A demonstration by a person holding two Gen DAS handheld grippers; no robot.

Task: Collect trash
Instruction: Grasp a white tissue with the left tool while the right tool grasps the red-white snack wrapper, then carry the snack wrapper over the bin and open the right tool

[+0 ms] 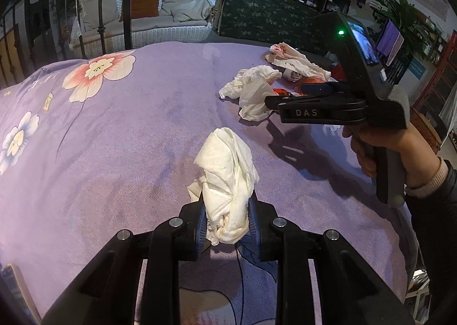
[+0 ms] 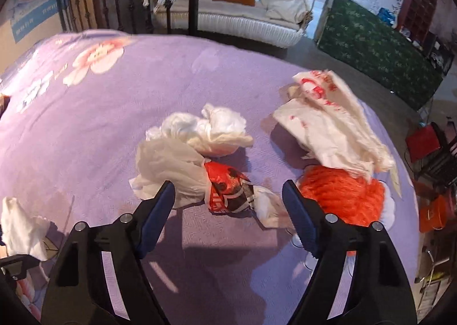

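My left gripper point(image 1: 227, 226) is shut on a crumpled white tissue point(image 1: 225, 182) and holds it just above the purple bedspread point(image 1: 114, 139). The same tissue shows at the left edge of the right wrist view point(image 2: 20, 228). My right gripper point(image 2: 228, 190) is open and empty, hovering over a red-and-black printed wrapper point(image 2: 228, 190) tucked against a pile of white tissues point(image 2: 185, 148). A white plastic bag with red print point(image 2: 331, 125) lies to the right, partly over an orange fluffy thing point(image 2: 342, 196). In the left wrist view the right gripper point(image 1: 271, 102) reaches in from the right over that pile point(image 1: 251, 90).
The purple floral bedspread covers a rounded surface that drops off at the far and right edges. A black metal rail point(image 2: 94, 2) stands at the far left. A white wicker sofa point(image 2: 242, 10) and a green patterned cloth point(image 2: 377, 45) lie beyond. Red and orange buckets point(image 2: 431, 210) sit on the floor at right.
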